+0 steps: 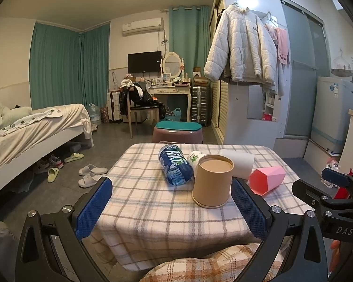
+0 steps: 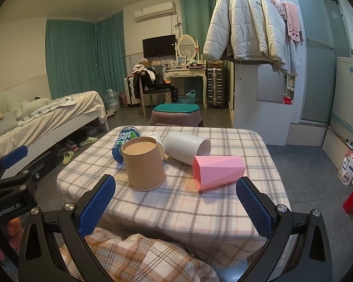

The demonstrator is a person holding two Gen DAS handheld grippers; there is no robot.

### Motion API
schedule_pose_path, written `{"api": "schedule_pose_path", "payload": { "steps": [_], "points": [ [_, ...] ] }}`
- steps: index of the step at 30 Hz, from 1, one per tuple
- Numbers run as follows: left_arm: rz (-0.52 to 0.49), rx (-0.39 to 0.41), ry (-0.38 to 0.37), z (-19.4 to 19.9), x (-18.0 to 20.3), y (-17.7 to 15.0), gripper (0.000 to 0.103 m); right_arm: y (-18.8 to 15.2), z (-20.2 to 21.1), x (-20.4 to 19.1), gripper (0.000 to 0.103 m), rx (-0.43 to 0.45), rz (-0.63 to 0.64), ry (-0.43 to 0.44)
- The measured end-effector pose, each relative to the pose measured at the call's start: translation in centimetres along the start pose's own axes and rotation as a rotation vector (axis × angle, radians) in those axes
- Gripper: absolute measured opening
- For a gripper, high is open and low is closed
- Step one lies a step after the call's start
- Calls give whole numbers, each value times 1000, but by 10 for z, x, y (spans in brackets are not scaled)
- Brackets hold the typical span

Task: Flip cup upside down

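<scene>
While both grippers are held wide apart and empty, the brown cup (image 1: pixel 213 182) is seen mouth-down on the checked table (image 1: pixel 153 211) — just ahead of the left gripper (image 1: pixel 171 208), beyond the right gripper (image 2: pixel 176 205), touched by neither.

four cups (image 2: pixel 145 165), one bottle (image 1: pixel 175 167)

Matt paper cup (image 1: pixel 213 181), woven checked tablecloth (image 1: pixel 153 211), glossy plastic bottle (image 1: pixel 175 168)
</scene>
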State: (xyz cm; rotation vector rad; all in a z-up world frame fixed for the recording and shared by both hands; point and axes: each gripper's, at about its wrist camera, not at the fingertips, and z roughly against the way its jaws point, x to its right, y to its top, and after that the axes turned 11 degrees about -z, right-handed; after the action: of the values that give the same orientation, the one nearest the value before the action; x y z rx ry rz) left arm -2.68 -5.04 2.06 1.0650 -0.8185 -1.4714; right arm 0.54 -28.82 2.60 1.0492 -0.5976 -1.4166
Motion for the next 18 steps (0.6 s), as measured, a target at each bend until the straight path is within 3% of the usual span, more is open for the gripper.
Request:
{"api": "schedule_pose_path", "payload": {
  "steps": [18],
  "points": [
    [-8, -5, 1, 1, 3, -1, 103, -2, 1, 4, 103, -10, -12, -7]
  ]
}}
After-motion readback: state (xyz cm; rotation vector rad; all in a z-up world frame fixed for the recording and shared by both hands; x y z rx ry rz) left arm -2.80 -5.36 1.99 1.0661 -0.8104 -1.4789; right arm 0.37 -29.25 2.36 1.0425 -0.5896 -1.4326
